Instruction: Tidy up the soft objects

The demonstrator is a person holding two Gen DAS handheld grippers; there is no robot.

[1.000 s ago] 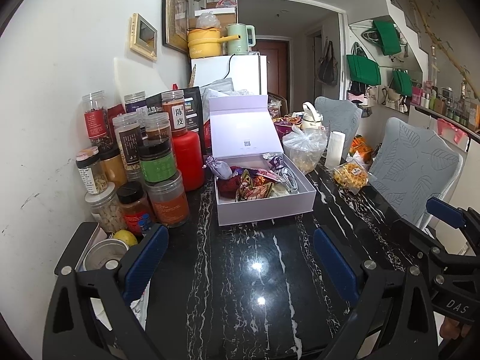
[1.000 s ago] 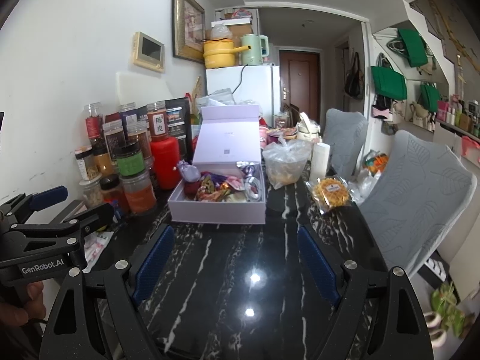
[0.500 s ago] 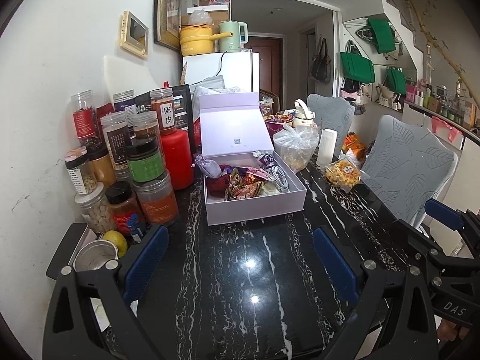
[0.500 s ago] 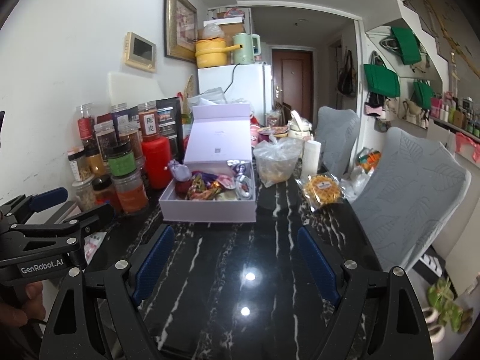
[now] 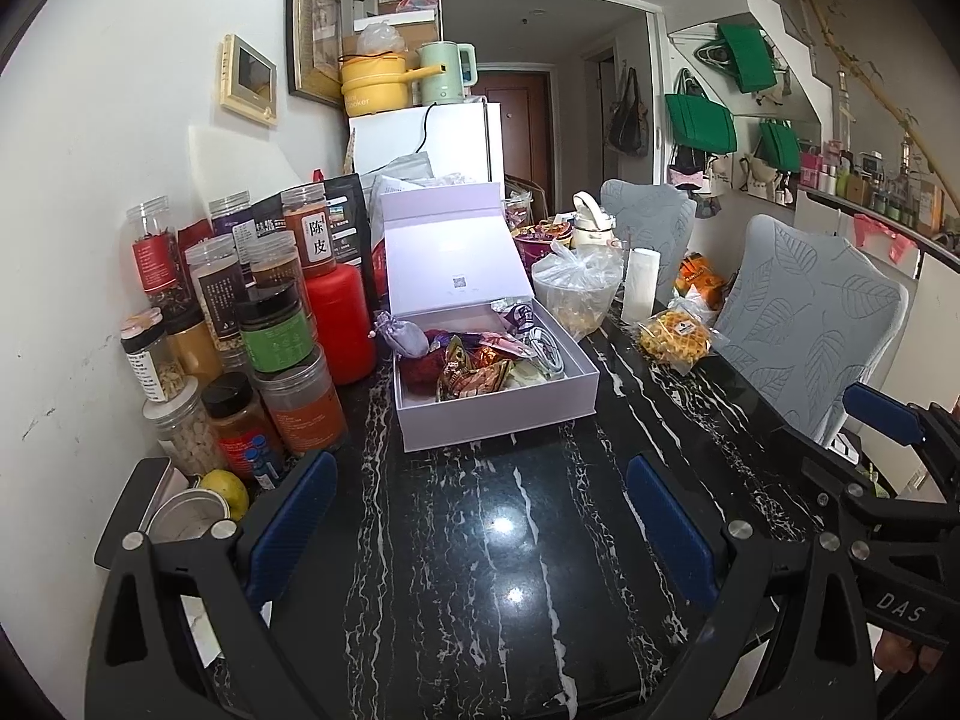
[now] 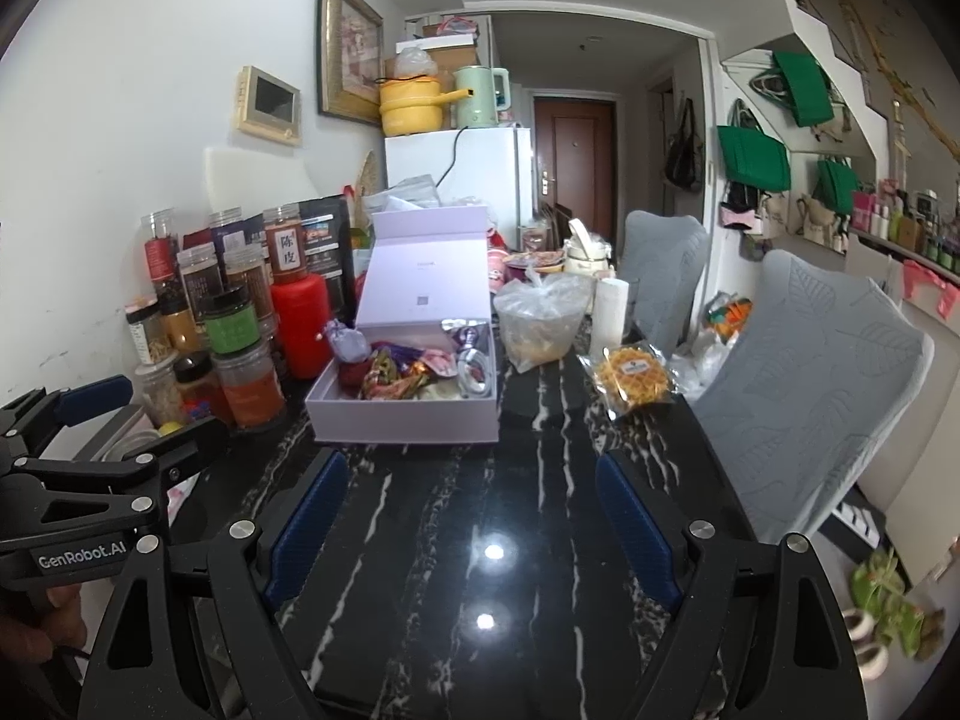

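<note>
Far left, against the white wall, a crowd of spice jars point(image 5: 264, 354) and a red canister point(image 5: 342, 324) stand on a black marble table point(image 5: 510, 540). Low at the left edge of the right wrist view, the left gripper point(image 5: 474, 534) hovers above the table with its blue-padded jaws spread wide and nothing between them.

Just right of the jars sits a pale lilac gift box point(image 5: 498, 414), its hinged lid standing upright. Inside, a small lavender drawstring pouch point(image 5: 401, 335) rests at the back left corner, a dark red soft bundle point(image 5: 420, 369) beside it, then crinkled snack wrappers point(image 5: 474, 375) and a coiled white cable point(image 5: 543, 348) along the right wall.

The right gripper point(image 6: 468, 534) also hangs over bare table in front of the box, jaws wide apart and empty.

Further right, outside the box, lie a tied clear plastic bag point(image 5: 576, 294), a white paper roll point(image 5: 639, 285) and a packet of yellow snack point(image 5: 675, 339), with grey chairs point(image 5: 810, 324) beyond.

Soft things already lie in the box, so this fits either filling nearly finished or sorting under way; the views cannot settle which.
</note>
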